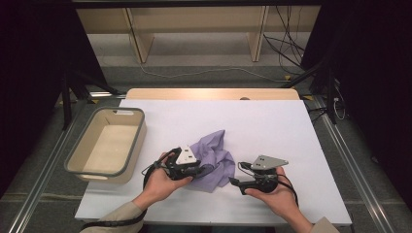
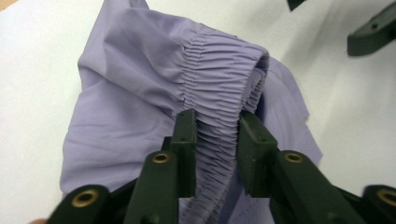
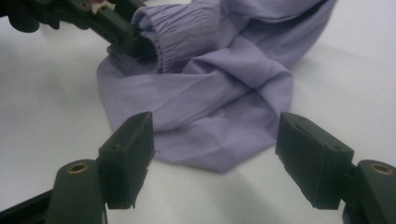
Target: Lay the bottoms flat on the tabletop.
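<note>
White table (image 1: 272,126), garment (image 1: 214,160) partly behind left gripper (image 1: 201,171)

Soft lilac cloth garment (image 2: 140,84) with ribbed elastic band, matt white tabletop (image 1: 272,126)

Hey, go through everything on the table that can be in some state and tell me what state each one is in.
purple garment: crumpled on the table, its gathered elastic band lifted.
left hand-held gripper: shut on the garment's elastic band.
right hand-held gripper: open, jaws wide, nothing between them, pointed at the garment.
bin: upright, empty.
</note>
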A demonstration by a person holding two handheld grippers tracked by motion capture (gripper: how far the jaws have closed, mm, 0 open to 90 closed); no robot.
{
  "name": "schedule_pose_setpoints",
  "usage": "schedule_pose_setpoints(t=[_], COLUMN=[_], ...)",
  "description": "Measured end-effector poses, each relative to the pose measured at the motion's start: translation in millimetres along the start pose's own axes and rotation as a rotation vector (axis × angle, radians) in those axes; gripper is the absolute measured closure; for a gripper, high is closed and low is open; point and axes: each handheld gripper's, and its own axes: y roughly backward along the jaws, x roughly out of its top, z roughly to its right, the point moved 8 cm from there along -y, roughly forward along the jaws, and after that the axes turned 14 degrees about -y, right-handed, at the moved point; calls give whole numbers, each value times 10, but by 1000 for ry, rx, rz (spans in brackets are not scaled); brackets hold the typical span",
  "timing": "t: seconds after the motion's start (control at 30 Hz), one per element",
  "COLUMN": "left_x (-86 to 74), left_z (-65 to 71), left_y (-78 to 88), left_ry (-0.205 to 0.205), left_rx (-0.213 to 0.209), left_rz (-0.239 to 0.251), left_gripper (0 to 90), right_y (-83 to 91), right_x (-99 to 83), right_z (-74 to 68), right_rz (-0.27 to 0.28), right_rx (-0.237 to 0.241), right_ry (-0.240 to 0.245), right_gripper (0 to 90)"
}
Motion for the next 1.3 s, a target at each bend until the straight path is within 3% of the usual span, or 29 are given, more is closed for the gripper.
schedule_pose_setpoints(t=[0.23,0.37,0.47,0.53,0.57,0.6,0.63,0.67,0.77,1.03,1.3], left_x=[62,90,121,157,167,167,188,201,250,386,559], left_z=[-68,-95,-135,-174,-184,-184,-205,-220,-285,-468,-590], left_y=[-30,-21,-2,12,15,15,21,26,53,85,11], left_ry=[19,37,54,67,68,68,71,72,86,129,136], left_rx=[28,33,40,50,51,51,54,57,69,99,100], left_rz=[-14,-7,4,16,17,17,20,22,35,63,61], left_gripper=[830,847,852,854,855,856,856,857,859,863,865], right_y=[-283,-384,-482,-560,-573,-573,-581,-585,-574,-481,-291], right_x=[-4,11,-12,-51,-37,-37,-18,-14,-5,-16,-149], right_z=[-29,-41,-71,-83,-90,-90,-96,-99,-111,-225,-496], right_rz=[-57,-68,-99,-157,-149,-149,-164,-169,-182,-206,-252], right_rx=[13,13,13,-19,-30,-30,-39,-42,-50,-27,55], right_ry=[-5,-14,6,34,46,46,57,57,61,55,35], right_gripper=[295,305,344,458,512,512,637,706,851,878,879])
